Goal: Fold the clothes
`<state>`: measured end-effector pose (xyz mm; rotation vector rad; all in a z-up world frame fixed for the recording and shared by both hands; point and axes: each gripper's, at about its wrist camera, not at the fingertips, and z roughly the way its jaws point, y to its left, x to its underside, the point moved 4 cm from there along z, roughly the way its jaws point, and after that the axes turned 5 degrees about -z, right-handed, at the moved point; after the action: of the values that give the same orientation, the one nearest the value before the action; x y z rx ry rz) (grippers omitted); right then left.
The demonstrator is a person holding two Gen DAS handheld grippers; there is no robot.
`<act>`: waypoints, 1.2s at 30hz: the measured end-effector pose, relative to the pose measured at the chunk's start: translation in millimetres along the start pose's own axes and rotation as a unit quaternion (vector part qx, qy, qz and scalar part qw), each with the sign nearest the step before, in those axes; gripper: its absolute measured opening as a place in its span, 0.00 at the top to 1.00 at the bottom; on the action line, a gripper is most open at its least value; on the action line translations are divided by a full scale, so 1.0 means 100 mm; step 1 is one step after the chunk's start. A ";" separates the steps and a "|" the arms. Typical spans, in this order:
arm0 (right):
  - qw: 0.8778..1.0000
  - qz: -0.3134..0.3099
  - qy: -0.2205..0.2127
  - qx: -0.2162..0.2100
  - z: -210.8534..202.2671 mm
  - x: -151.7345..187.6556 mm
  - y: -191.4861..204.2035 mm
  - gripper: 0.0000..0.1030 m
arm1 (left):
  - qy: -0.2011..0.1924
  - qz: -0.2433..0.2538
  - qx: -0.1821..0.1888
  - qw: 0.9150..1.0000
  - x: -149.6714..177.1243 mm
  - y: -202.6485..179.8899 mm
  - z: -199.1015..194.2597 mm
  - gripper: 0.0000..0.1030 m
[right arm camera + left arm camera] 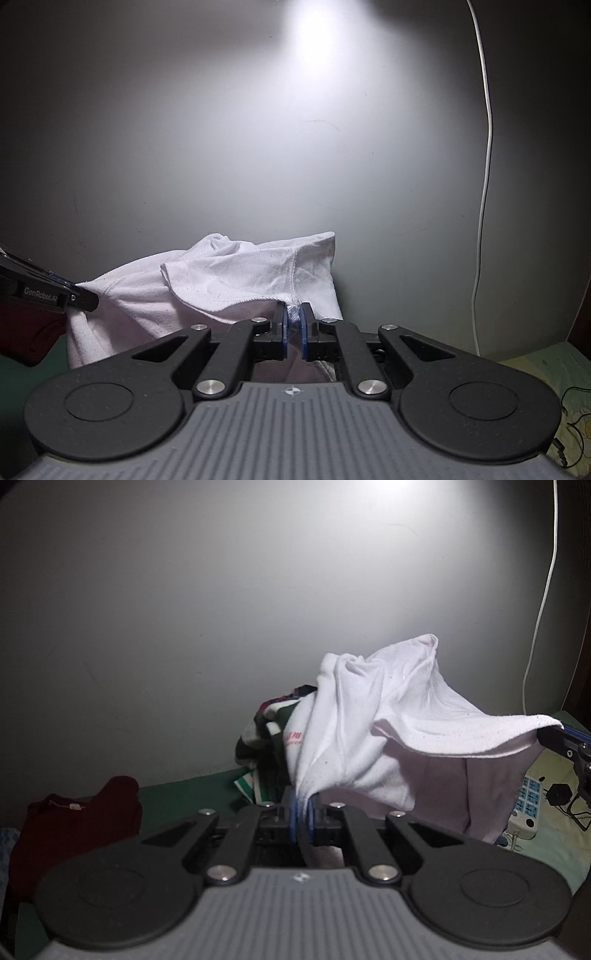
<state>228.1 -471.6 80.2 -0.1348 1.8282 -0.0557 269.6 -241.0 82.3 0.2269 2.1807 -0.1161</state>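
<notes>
The left claw (302, 805) pinches a bunched edge of the white T-shirt (373, 716); the right claw (294, 321) pinches another edge. The shirt hangs between them above the green bed (184, 794), in front of a clothes pile (266, 731).

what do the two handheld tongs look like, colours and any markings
Both match. The left tongs and right tongs have black linkage arms with silver round pivot bolts, two black disc housings, a grey ribbed body bearing a small compass-like logo, and blue finger pads. White GenRobot.AI lettering shows on the side of the left tongs in the right wrist view.
</notes>
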 end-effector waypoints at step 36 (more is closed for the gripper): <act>0.994 -0.036 0.096 0.043 -0.93 0.72 0.59 0.93 | 0.015 0.158 0.022 0.987 0.61 -0.44 0.43 0.20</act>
<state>116.8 -424.8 29.0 -0.1382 2.0096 -0.2047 260.1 -284.0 7.3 0.5990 2.1451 0.0189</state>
